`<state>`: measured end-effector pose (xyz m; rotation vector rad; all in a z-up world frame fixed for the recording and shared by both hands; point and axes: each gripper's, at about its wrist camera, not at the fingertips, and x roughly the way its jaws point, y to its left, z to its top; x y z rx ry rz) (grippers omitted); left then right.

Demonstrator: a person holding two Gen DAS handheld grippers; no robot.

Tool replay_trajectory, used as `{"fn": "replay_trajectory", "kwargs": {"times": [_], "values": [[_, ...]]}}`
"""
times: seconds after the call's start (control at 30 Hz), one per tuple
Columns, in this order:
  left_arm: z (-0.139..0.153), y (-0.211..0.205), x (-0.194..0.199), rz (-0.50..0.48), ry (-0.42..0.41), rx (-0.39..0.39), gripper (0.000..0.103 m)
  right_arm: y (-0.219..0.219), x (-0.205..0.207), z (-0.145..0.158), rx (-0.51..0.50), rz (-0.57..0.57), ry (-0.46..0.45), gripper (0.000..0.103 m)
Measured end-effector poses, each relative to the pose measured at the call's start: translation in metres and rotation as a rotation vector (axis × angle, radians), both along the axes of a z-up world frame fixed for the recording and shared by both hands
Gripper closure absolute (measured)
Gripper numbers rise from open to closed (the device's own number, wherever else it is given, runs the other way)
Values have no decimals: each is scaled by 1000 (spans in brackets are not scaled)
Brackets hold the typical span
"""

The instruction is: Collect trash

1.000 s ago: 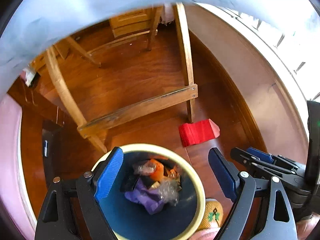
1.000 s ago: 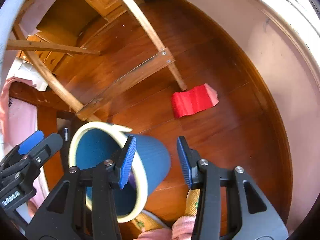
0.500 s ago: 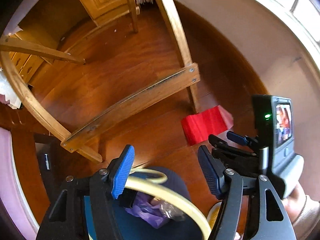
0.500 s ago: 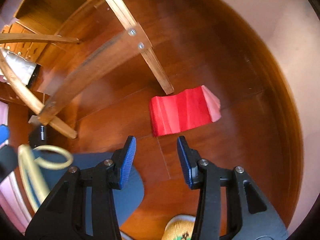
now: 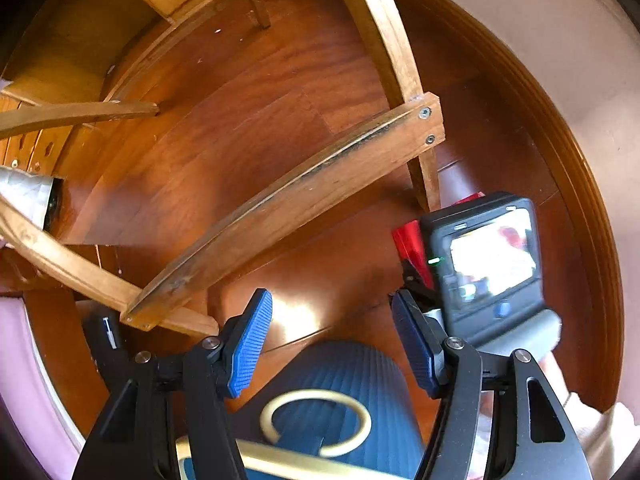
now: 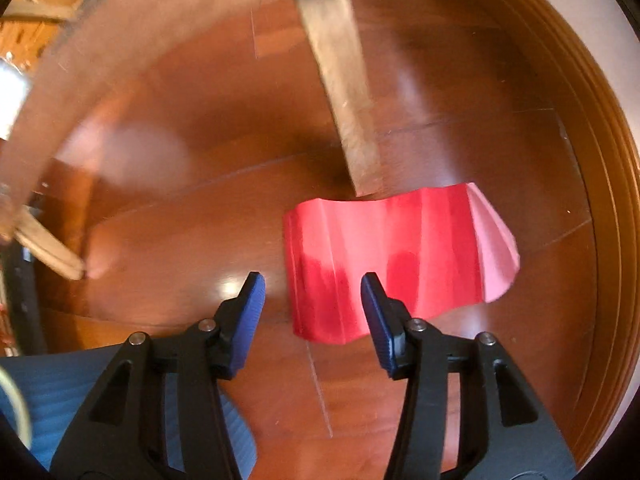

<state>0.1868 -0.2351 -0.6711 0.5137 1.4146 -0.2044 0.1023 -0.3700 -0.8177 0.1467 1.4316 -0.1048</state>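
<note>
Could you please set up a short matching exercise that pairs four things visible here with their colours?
Things:
1. folded paper sheet on the floor
2. ribbed wastebasket
3. wastebasket's curved handle
4. table leg beside the paper

Colours:
A. pale yellow
B. light brown wood
C. red
D. dark blue

Pairs: 1-C, 2-D, 3-A, 4-B
</note>
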Motion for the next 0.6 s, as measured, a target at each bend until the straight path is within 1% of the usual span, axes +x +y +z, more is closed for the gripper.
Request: {"fn": "replay_trajectory", "kwargs": {"times": [0.07,0.1,0.17,0.2,0.27,0.3,0.33,0.37,0.4,0.43,0.47,0.53,0.6], "values": [[-5,-6,1,-22,3,3,39,5,4,-15,-113,45,4,57],[-5,-9,0,-30,1,2,39,5,5,-21,-137,47,11,57],[-7,-14,2,-43,-4,-3,39,2,6,-33,-156,41,28,56],[-6,-16,2,-47,-13,-4,39,0,5,-32,-150,38,-6,56],[-7,-17,3,-45,-20,-5,39,4,5,-34,-156,67,-21,57],[-8,-16,4,-40,-17,-6,39,6,4,-35,-151,87,-28,61],[-9,-16,5,-32,-14,-5,39,9,3,-35,-137,99,-34,70],[-9,-16,5,-25,-10,-4,39,10,2,-36,-146,105,-33,75],[-9,-15,4,-17,-4,-5,39,10,1,-36,-145,102,-34,78],[-9,-14,4,-13,-1,-7,39,6,0,-36,-129,86,-36,85],[-8,-13,2,-13,0,-7,39,0,-1,-37,-100,66,-33,103],[-4,-12,-4,-21,-2,-3,39,-9,-4,-37,-56,29,-31,103],[0,-11,-10,-24,-4,-3,40,-16,-11,-27,-23,0,-66,103]]}}
